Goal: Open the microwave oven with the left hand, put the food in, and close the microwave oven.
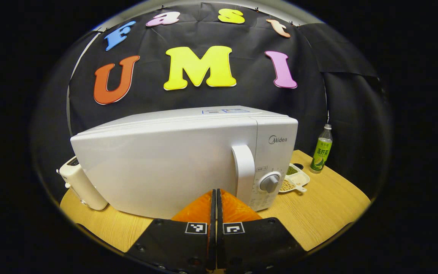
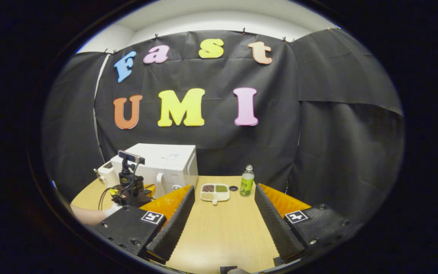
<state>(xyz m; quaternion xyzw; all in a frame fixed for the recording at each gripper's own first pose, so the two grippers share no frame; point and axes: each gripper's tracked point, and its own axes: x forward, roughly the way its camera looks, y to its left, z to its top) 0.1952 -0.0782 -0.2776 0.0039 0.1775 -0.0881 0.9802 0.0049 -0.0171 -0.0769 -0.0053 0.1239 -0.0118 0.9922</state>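
Now facing a white microwave oven (image 1: 188,160) on the wooden bench (image 1: 318,213), door closed, seen close in the left gripper view. Left gripper (image 1: 216,198) with fingers pressed together, nothing between them, tips just short of the door near its vertical handle (image 1: 244,173). Round dial (image 1: 270,183) on the control panel right of the handle. White toaster-like appliance (image 1: 84,186) tucked beside the oven's far left end. Food as a white divided tray (image 1: 295,179) of beans and grains, lying on the bench just right of the oven, close to its control panel. Green-labelled bottle (image 1: 321,150) upright further right, near the bench edge, apart from the tray.

From the right gripper view: right gripper (image 2: 222,213) with fingers spread wide apart, holding nothing, raised over bare bench (image 2: 222,236). Tray (image 2: 215,192) well ahead between the two fingers, bottle (image 2: 247,181) upright just to its right, a small dark round thing (image 2: 233,188) on the bench between them. Microwave oven (image 2: 162,165) further back on the left, door shut. Left gripper (image 2: 129,188) in front of it with its camera mast and cables, held by a gloved hand (image 2: 111,209) on a bare forearm coming in from the lower left.
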